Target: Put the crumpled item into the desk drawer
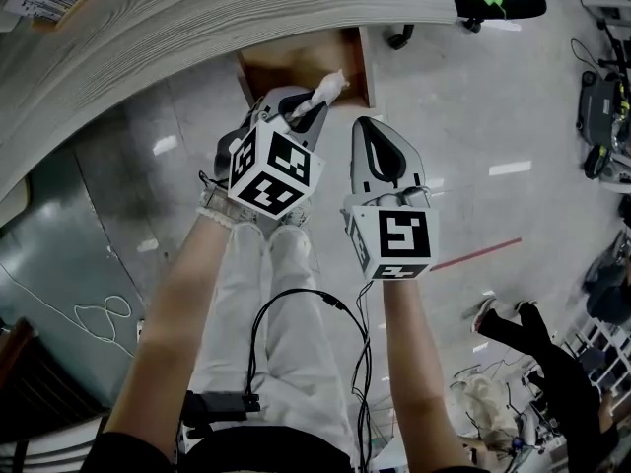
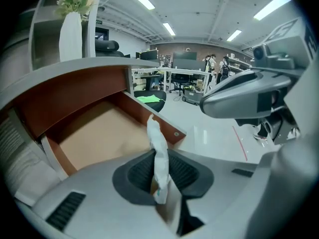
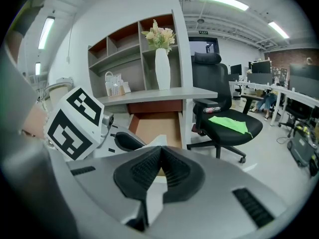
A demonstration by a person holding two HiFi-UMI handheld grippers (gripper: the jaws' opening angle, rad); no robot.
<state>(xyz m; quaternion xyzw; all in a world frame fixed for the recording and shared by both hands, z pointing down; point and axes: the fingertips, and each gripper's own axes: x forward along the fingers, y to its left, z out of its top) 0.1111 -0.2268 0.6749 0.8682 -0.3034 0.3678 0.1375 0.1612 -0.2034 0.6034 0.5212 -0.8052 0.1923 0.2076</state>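
Note:
The crumpled item is a twist of white paper point(image 1: 327, 88) point(image 2: 158, 153). It stands upright between the pads of my left gripper point(image 1: 308, 106) point(image 2: 159, 171), which is shut on its lower end. The gripper holds the paper just above the front edge of the open desk drawer point(image 1: 296, 62) point(image 2: 99, 133) point(image 3: 157, 126), whose brown bottom is bare. My right gripper point(image 1: 367, 124) point(image 3: 162, 151) hovers beside the left one, to its right, with its jaws shut on nothing. In the right gripper view the left gripper's marker cube point(image 3: 75, 123) shows at the left.
The grey desk top point(image 1: 197, 18) curves over the drawer. A black office chair point(image 3: 224, 118) with a green cloth stands right of the drawer. A white vase with flowers point(image 3: 162, 66) sits on the desk before shelves. Cables point(image 1: 296, 304) hang by the person's legs.

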